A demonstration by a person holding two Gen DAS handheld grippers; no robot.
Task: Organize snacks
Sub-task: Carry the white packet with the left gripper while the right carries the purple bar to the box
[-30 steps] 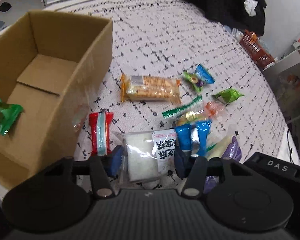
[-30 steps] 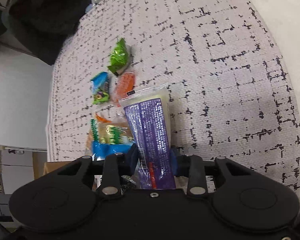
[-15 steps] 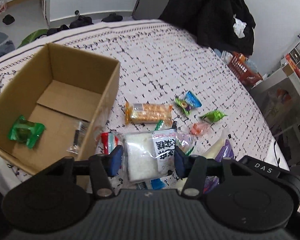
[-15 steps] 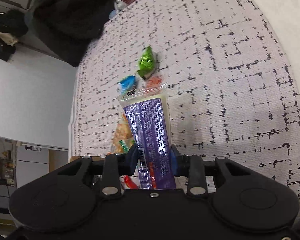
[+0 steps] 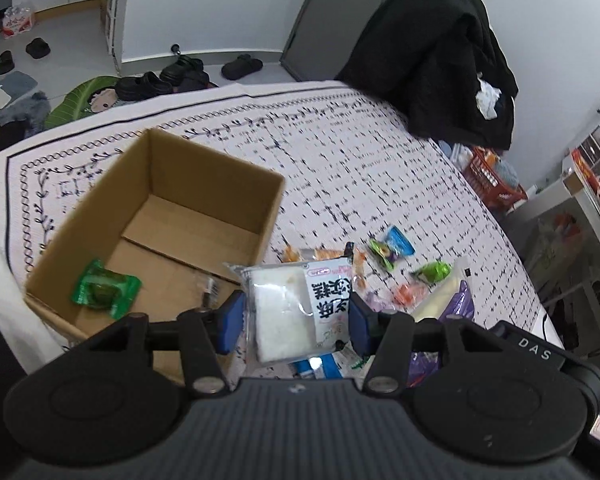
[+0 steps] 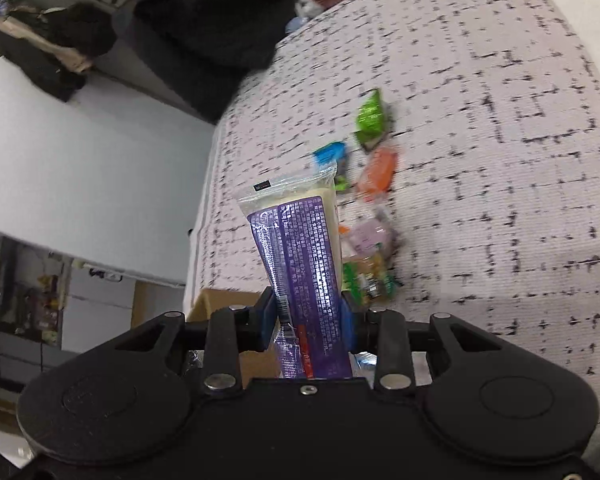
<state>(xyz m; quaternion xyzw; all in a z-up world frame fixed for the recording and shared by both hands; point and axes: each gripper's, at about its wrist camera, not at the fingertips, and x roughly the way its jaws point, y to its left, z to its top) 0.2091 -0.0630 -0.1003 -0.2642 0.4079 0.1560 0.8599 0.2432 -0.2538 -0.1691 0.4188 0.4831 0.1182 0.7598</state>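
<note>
The left gripper [image 5: 296, 314] is holding a white packet [image 5: 296, 308] between its two blue pads, with the jaws standing about half apart and pressing on the packet's two sides, so the packet is hanging above the bed cover [image 5: 340, 152]. The right gripper [image 6: 306, 314] is gripping a long purple packet [image 6: 300, 272] in the same way, with narrower jaws, and the packet is pointing forward and up from the pads. I judge that the step in hand is carrying: both packets are off the cover and not yet in the cardboard box [image 5: 80, 216]. For the left gripper, the box is lying to the left and a little ahead, open at the top, with a green packet [image 5: 104, 290] already lying on its floor. For the right gripper, only a corner of the box is showing just to the left behind its pads. The next move is probably asking each hand to bring its packet over the open box and then open the jaws. Ahead and to the right of the left gripper, the loose snacks [image 5: 392, 246] are waiting on the cover, near each other.
</note>
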